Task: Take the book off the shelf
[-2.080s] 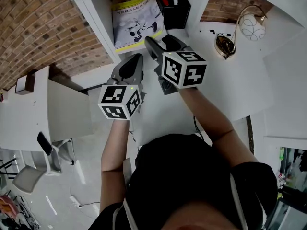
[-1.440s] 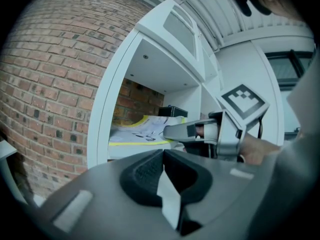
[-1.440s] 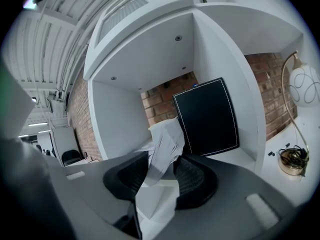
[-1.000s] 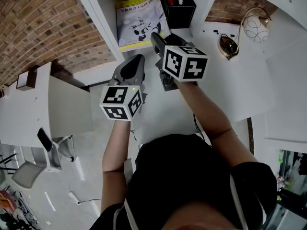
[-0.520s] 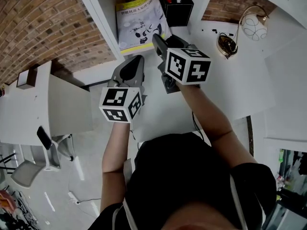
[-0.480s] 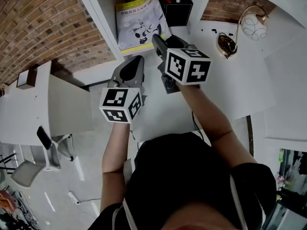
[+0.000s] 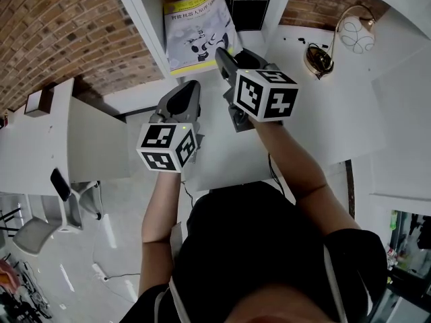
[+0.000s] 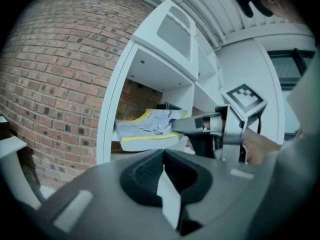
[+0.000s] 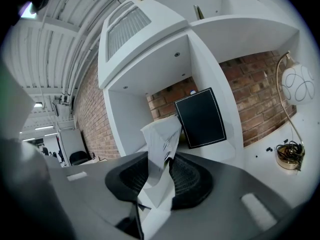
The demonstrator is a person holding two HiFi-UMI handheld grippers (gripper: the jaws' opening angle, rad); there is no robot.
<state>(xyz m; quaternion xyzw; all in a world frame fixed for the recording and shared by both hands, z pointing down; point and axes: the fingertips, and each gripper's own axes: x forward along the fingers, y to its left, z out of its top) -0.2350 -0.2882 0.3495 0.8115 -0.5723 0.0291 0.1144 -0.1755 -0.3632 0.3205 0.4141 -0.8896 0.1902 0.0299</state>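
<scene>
the book (image 7: 197, 25), white with yellow edges, is found in the open compartment of the white shelf (image 7: 145, 19), with its near edge at the front opening. whether it lies on the shelf board cannot be told. its near right corner is clamped by the right gripper (image 7: 222, 54); in the right gripper view the pages are seen pressed between the two dark pads. the left gripper (image 7: 187, 89) is held lower and to the left, apart from the book, its jaws closed together with nothing between them. a black box (image 7: 246, 9) is placed just beside the book, on its right, in the same compartment. a round lamp (image 7: 355, 32) is seen on the white table (image 7: 337, 120), well apart from the grippers.
</scene>
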